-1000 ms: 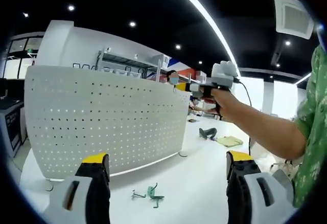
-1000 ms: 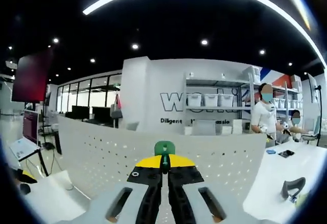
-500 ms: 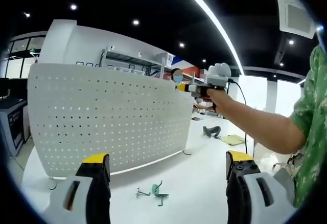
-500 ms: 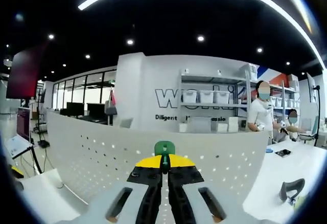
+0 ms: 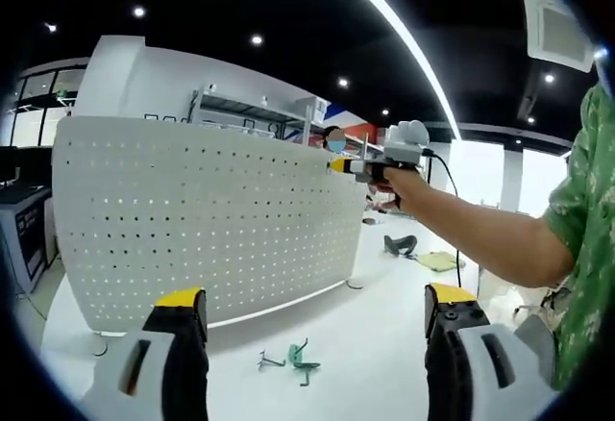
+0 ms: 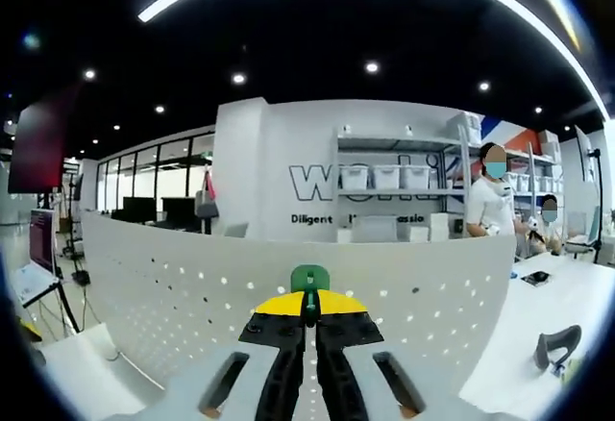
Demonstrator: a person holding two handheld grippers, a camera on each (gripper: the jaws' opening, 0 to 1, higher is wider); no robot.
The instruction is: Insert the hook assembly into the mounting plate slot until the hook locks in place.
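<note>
Progress: in my judgement the insertion is not yet done; the green plastic hook assembly (image 6: 309, 278) is still pinched in the right gripper (image 6: 309, 317) and has not entered any hole of the white perforated mounting plate (image 5: 202, 229). What is left: bring the hook to a slot, push it in, and seat it until it locks.

Left gripper (image 5: 312, 320): released, jaws wide apart with nothing between them; it sits low in front of the plate, which stands upright ahead of it and to its left.

Spare parts: two small green hook pieces (image 5: 293, 360) lie on the white table (image 5: 384, 325) between and just ahead of the left jaws (untouched, as far as I can tell).

Right gripper: clenched on the hook, whose rounded green top pokes out above the yellow jaw tips; the plate's upper edge (image 6: 288, 258) lies straight ahead of it.

Hand pose: in the left gripper view the person's right forearm (image 5: 480, 238) reaches out level, ahead and to the right, holding the right gripper (image 5: 370, 164) up near the plate's top right corner, whether touching it I cannot tell.
</note>
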